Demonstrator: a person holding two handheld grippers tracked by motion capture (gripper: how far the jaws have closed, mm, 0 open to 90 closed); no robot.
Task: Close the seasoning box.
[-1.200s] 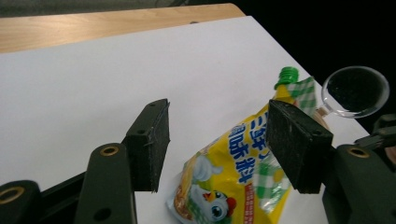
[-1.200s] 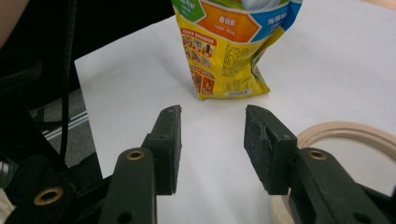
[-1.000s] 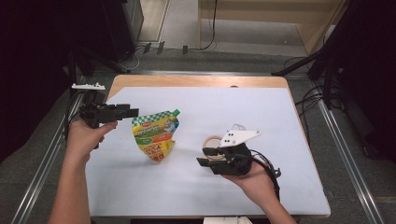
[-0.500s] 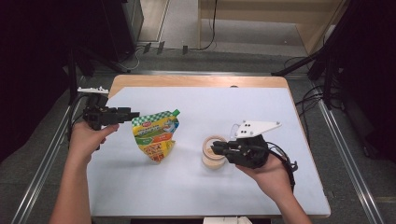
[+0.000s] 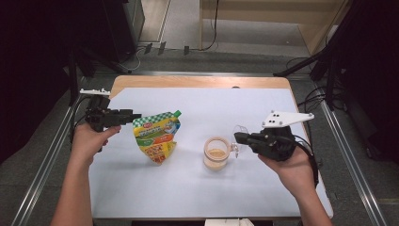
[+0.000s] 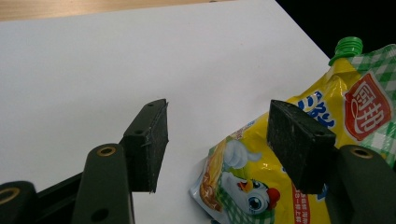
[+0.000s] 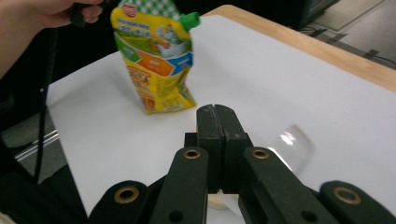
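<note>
Seemingly ready to pour, the left tongs [image 5: 136, 116] stand apart beside the yellow spouted plastic pouch [image 5: 157, 139], while the right tongs [image 5: 238, 137], just closed together, pinch the clear cup's handle [image 5: 232, 146].

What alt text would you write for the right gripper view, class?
The right gripper points across a white table, its black fingers pressed together on the rim of a clear lid. Beyond stands a yellow spouted pouch with a green cap.

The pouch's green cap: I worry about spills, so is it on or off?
On. The green cap sits on the spout at the yellow pouch's top corner, and nothing has spilled on the white table.
</note>
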